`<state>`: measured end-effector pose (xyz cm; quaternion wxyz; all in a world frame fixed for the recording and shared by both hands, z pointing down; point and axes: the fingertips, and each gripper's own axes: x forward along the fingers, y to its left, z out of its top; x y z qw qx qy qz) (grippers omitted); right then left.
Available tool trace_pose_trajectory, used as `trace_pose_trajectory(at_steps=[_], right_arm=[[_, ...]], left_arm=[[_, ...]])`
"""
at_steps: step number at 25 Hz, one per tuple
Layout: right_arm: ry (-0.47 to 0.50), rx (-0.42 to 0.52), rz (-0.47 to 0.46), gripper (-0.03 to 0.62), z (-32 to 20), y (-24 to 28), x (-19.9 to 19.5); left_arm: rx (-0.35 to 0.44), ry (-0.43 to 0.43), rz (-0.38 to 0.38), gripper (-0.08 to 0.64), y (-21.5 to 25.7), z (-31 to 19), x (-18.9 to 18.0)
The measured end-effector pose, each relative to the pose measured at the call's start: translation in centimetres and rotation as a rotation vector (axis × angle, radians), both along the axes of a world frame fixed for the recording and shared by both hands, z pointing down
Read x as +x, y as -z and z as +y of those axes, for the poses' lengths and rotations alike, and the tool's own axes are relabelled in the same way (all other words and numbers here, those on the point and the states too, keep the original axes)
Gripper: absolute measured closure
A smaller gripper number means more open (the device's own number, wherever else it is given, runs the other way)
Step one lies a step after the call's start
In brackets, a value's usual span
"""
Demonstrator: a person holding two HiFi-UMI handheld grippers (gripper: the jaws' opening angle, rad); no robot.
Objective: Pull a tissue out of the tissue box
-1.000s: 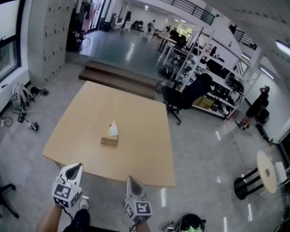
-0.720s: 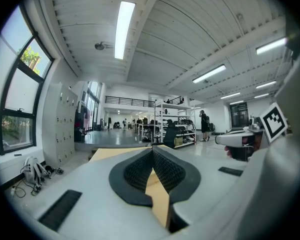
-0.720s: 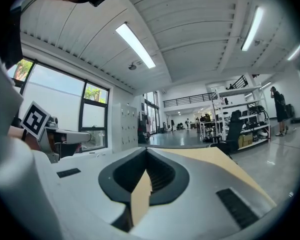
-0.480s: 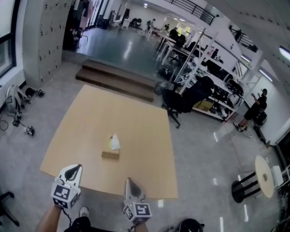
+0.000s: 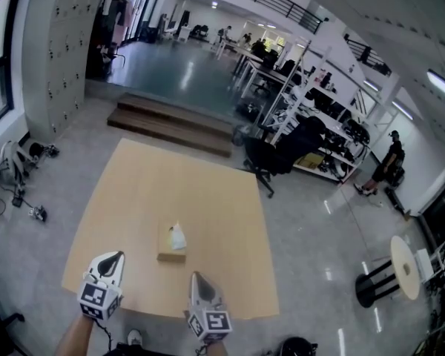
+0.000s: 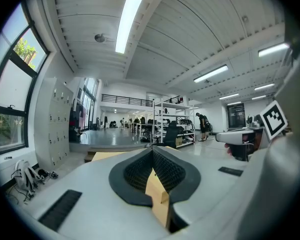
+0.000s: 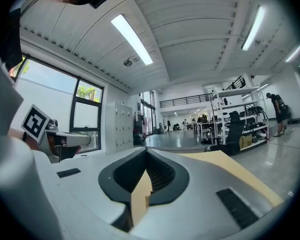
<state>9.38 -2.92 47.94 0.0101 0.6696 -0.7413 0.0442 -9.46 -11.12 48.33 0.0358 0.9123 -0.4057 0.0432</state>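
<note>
While left tongs and right tongs hover clenched at the table edge, the tissue box stands well apart.

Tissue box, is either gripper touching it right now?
No, the tissue box sits well ahead of the left gripper and right gripper, with bare table between.

Both units were light grey moulded shells tapering to a pointed nose: left gripper, right gripper. Each carried a white marker cube printed with black squares. Pads were black and ribbed, set in a dark collar. Black rectangular slots sat on the shell tops.
</note>
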Motion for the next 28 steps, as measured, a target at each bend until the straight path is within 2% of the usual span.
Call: trace_pose_trajectory(at_steps=[14,25,28], right_arm=[[-0.051,-0.018,0.009,0.581,-6.5,-0.5,2.3],[-0.005,-0.071,-0.006,0.581,-9.9,-2.6,4.2],[0.005,-0.096,-0.019,0.581,-10.7,-4.2,4.4]], left_arm=[[-0.013,-0.032,0.001,0.552,-1.1,-6.3,2.2],[-0.037,-0.020,-0.008,0.552,-3.4,-9.4,4.7],[-0.067,-0.020,-0.017,0.552,-4.7,-10.1,5.4]])
